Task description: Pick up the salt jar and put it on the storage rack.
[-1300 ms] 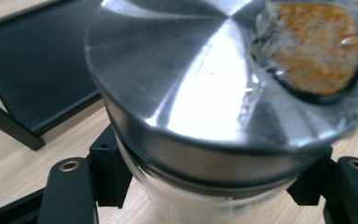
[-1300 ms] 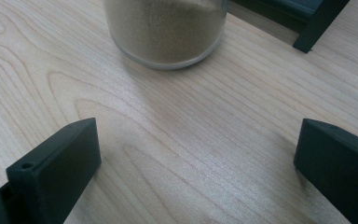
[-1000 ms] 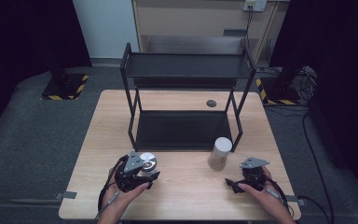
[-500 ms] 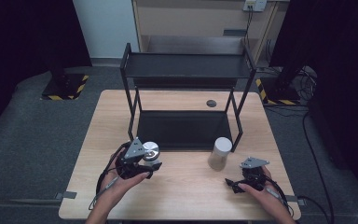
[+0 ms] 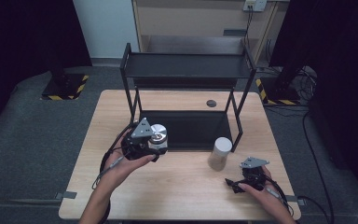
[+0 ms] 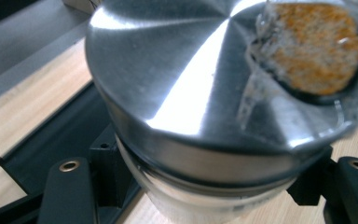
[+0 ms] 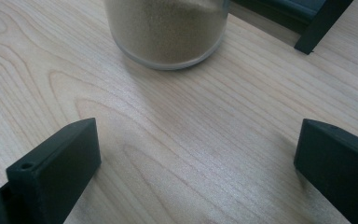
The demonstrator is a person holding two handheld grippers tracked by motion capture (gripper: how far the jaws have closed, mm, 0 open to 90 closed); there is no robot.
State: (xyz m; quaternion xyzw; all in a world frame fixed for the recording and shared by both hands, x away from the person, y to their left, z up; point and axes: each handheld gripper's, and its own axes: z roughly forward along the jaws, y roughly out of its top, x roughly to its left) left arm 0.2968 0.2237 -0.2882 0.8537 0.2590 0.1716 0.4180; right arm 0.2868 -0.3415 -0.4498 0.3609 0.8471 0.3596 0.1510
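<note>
A jar with a shiny metal lid point(image 5: 158, 135) hangs above the table, just in front of the black two-tier rack point(image 5: 186, 70). My left gripper point(image 5: 145, 145) is shut on the jar below its lid point(image 6: 200, 84), and both jaws press on the jar's glass body. A glass jar of tan powder point(image 5: 220, 153) with a white lid stands on the table by the rack's right front leg. My right gripper point(image 5: 242, 183) rests low at the table's right front, open, with its jaws wide apart on bare wood. The powder jar's base point(image 7: 168, 32) stands just ahead of them.
The wooden table point(image 5: 182, 191) carries the rack with a dark bottom tray point(image 5: 186, 130) and a top shelf. A small dark round disc point(image 5: 211, 103) lies on the table behind the rack. Dark floor mats surround the table, and cables run at the right.
My left gripper has lifted the metal-lidded jar off the table and carried it up and toward the rack. The right gripper and the powder jar have stayed put.
</note>
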